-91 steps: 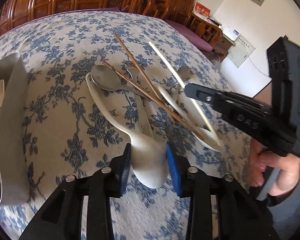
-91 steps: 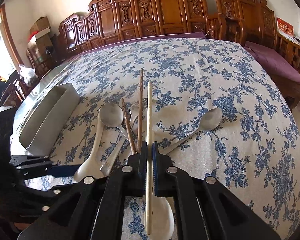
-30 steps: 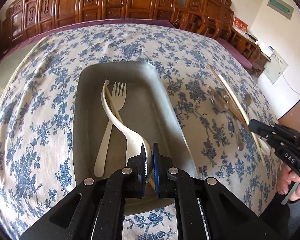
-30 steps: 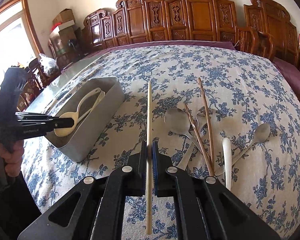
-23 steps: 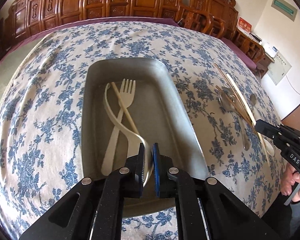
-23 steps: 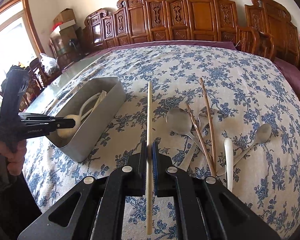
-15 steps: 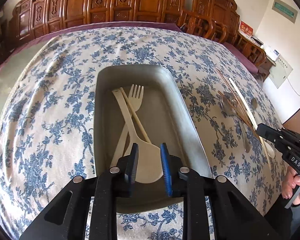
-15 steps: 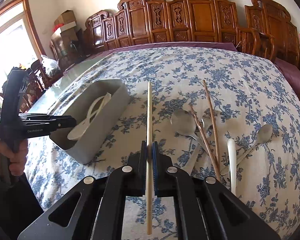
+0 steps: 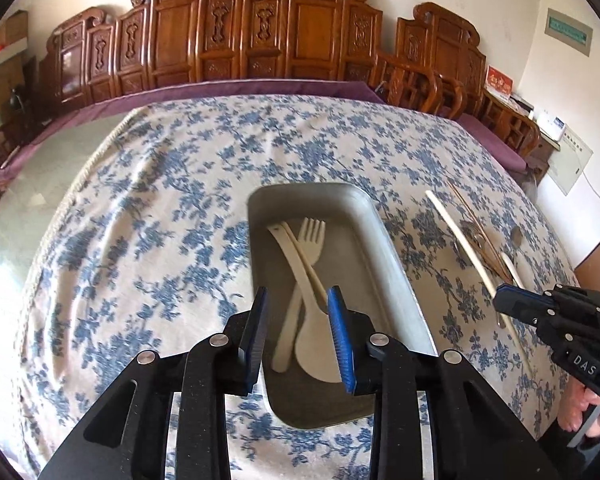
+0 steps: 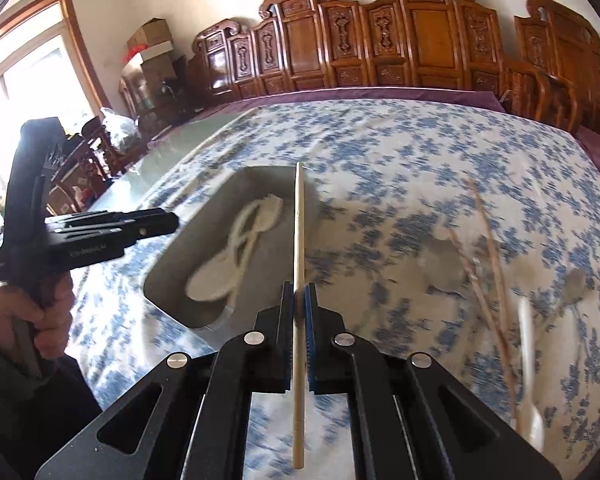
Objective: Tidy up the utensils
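Note:
A grey metal tray [image 9: 384,236] [image 10: 172,268] lies on the blue-flowered tablecloth. In it lie a cream spoon [image 9: 316,340], a cream fork [image 9: 310,240] and a cream chopstick [image 9: 300,252]. My left gripper [image 9: 300,332] is open and empty above the tray's near end. My right gripper [image 10: 299,320] is shut on a cream chopstick [image 10: 299,240] that points at the tray's right wall; it also shows in the left wrist view [image 9: 460,240]. On the cloth to the right lie brown chopsticks [image 10: 484,264], metal spoons [image 10: 444,268] and a white spoon [image 10: 528,344].
Carved wooden chairs [image 9: 260,44] line the far side of the table. Bare glass table top [image 9: 28,184] shows left of the cloth. The left gripper's handle and hand [image 10: 40,248] are at the left of the right wrist view.
My left gripper has opened and let the cream spoon go into the tray, then pulled back. My right gripper has carried the cream chopstick left, toward the tray.

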Tool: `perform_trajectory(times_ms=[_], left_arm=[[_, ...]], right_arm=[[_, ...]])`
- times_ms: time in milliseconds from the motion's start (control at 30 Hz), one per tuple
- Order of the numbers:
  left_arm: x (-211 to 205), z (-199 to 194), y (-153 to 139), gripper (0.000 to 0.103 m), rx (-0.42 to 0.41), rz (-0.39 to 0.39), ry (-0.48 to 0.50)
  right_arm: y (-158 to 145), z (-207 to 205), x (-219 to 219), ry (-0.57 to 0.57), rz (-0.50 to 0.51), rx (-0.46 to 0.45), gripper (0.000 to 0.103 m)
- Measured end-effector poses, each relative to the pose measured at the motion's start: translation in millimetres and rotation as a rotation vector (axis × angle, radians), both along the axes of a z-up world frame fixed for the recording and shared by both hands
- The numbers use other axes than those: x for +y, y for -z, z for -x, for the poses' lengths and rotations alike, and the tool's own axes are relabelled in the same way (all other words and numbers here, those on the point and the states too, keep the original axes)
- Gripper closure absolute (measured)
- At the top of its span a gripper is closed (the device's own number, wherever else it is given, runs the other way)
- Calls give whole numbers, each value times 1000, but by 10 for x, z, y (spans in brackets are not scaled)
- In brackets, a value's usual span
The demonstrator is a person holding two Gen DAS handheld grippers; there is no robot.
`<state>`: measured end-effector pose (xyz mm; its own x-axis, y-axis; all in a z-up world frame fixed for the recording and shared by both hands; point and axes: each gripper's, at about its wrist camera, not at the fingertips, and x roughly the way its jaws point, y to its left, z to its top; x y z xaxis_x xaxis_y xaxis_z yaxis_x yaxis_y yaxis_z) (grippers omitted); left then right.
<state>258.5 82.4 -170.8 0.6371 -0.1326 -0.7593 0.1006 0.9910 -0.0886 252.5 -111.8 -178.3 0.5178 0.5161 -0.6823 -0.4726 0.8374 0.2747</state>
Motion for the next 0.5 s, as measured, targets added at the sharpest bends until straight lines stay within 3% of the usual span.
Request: perform_trajectory(times_ms=[267,500], left_arm=[[266,-15,-34,75,-11,-11,-51],[409,-30,-38,75,-11,-9,-79]], right_arm=[[-87,-315,546,-10,-64,34,97],[16,-614,851,24,-50,66,97]])
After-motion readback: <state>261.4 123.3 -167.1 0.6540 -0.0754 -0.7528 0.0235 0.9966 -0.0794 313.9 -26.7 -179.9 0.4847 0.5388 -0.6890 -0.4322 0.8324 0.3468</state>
